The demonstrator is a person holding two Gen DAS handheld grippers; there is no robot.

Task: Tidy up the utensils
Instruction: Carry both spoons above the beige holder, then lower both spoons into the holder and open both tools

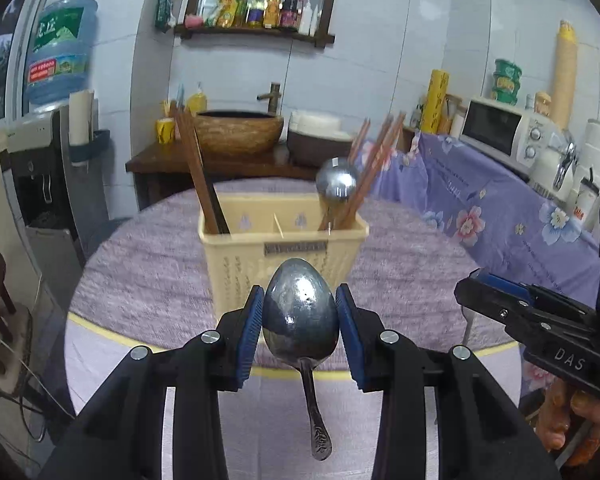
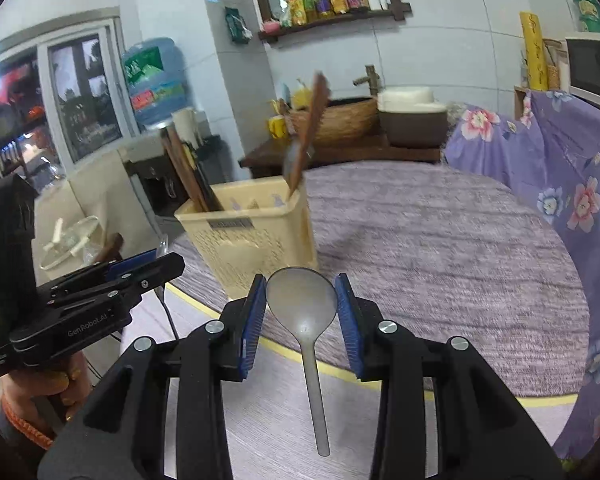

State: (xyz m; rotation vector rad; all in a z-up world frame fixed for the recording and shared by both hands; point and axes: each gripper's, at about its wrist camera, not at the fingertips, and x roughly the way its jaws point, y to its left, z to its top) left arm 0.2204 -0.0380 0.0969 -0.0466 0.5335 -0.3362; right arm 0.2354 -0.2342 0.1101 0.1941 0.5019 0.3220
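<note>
My left gripper (image 1: 300,312) is shut on the bowl of a shiny metal spoon (image 1: 301,312), handle hanging down, in front of a cream plastic utensil basket (image 1: 284,252). The basket holds brown chopsticks (image 1: 198,172) on its left and chopsticks plus a metal ladle-like spoon (image 1: 337,180) on its right. My right gripper (image 2: 301,304) is shut on the bowl of a grey matte spoon (image 2: 302,304), handle down, just right of the basket (image 2: 256,240). Each gripper shows in the other view, the right one (image 1: 540,320) and the left one (image 2: 100,296).
The basket stands on a round table with a purple cloth (image 1: 152,264). Behind are a wooden sink stand with a bowl basin (image 1: 238,132), a water dispenser (image 1: 60,60), a microwave (image 1: 508,136) on a floral-cloth counter, and a wall shelf of bottles (image 1: 260,12).
</note>
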